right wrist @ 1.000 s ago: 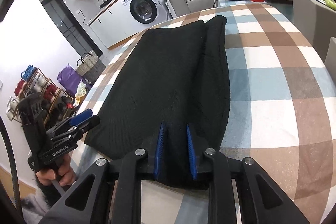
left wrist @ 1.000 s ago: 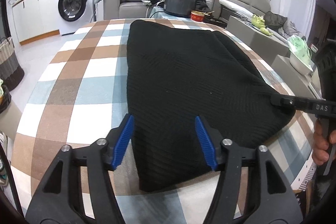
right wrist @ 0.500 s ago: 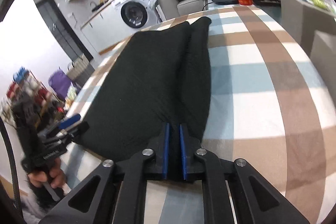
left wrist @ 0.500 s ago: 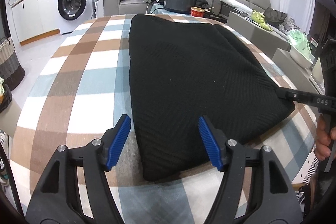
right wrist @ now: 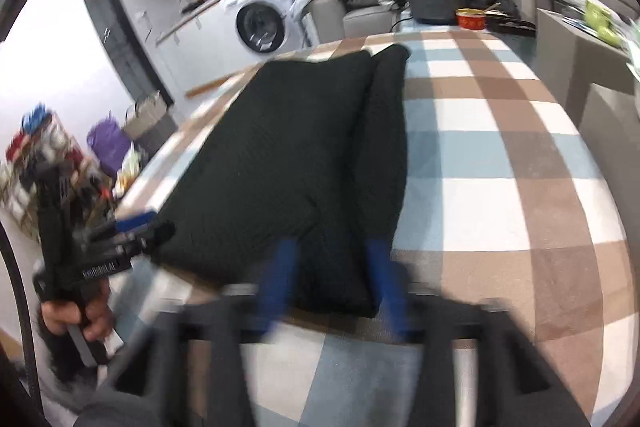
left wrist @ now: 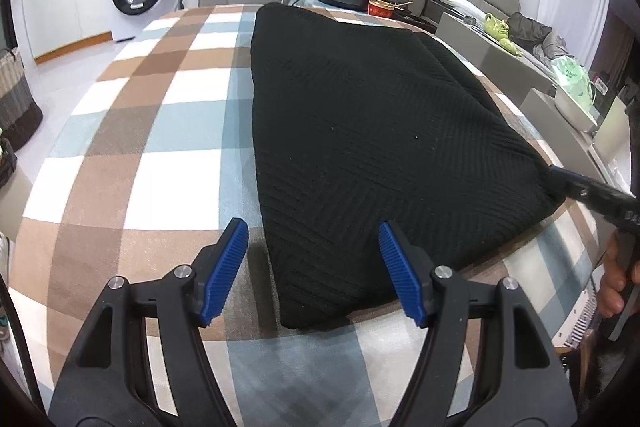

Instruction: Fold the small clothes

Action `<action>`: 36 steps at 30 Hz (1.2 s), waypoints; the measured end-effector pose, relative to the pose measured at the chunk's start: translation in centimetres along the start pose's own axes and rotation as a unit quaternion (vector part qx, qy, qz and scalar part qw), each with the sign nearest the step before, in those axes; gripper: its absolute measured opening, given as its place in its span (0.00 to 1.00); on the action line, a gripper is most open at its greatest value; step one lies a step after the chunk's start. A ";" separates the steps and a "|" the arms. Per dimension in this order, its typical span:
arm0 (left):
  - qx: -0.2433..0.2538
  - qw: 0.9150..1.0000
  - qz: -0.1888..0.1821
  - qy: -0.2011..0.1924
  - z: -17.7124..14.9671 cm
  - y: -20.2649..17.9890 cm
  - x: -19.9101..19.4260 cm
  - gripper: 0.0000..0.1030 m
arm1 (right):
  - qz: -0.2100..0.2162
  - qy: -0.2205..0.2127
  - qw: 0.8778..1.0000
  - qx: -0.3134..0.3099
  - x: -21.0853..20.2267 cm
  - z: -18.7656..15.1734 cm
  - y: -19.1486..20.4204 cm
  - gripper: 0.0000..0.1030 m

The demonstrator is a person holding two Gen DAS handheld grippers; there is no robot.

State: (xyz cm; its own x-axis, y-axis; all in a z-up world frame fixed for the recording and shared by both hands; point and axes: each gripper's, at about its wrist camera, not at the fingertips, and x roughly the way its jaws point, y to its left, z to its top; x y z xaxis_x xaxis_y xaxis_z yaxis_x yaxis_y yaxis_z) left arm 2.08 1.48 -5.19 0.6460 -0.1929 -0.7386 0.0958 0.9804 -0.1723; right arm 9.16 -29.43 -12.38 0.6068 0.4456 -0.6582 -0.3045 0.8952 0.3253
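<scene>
— Fingers on left gripper [left wrist: 314, 269] spread, straddling near corner of black knit garment [left wrist: 360, 131], gripping nothing. Right gripper [right wrist: 332, 279]?
— Opening, hem between blue pads, blurred. Lying flat on checked tablecloth [left wrist: 160, 131]. Soft, limp, fairly thick; best pinched at near corners.

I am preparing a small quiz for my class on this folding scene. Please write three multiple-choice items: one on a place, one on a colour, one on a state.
1. Where does the black garment lie?
A. on the checked tablecloth
B. in the washing machine
C. on the sofa

2. What colour are the pads of the left gripper?
A. red
B. blue
C. green

3. How do the left gripper's jaws stand?
A. shut on the garment
B. shut on nothing
C. open, a near corner of the garment between them

Answers:
1 A, the garment is spread flat on the checks.
2 B, both ribbed pads are blue.
3 C, the pads stand apart, clear of the cloth.
</scene>
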 end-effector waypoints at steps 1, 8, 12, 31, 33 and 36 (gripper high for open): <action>-0.002 1.000 -0.006 0.004 0.0 0.0 0.1 0.63 | 0.008 -0.012 1.000 0.007 -0.3 0.0 -0.3 0.61; 0.008 1.000 -0.011 0.005 0.1 -0.4 0.5 0.31 | 0.028 0.026 0.997 0.068 2.5 -0.2 -1.8 0.45; 0.013 1.000 -0.008 0.003 0.8 -0.6 1.0 0.25 | 0.057 0.026 0.994 0.088 3.4 0.0 -2.0 0.35; 0.008 0.999 0.029 -0.046 4.7 0.5 2.3 0.53 | -0.036 -0.038 0.999 0.014 2.9 4.0 -1.1 0.84; 0.017 0.997 0.029 -0.076 4.3 0.1 0.9 0.69 | -0.059 -0.069 0.996 -0.006 1.7 3.9 -0.9 0.93; 0.038 0.991 0.028 -0.123 4.1 -0.5 -0.7 0.85 | -0.054 -0.080 0.994 -0.042 1.1 4.0 -0.2 1.00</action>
State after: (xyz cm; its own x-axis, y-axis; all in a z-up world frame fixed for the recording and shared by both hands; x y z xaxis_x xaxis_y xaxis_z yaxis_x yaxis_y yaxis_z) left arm 4.64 1.29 -1.91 0.8164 -0.1319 -0.5623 0.1050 0.9912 -0.0800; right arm 12.78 -29.14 -10.45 0.7456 0.3485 -0.5680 -0.2886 0.9371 0.1961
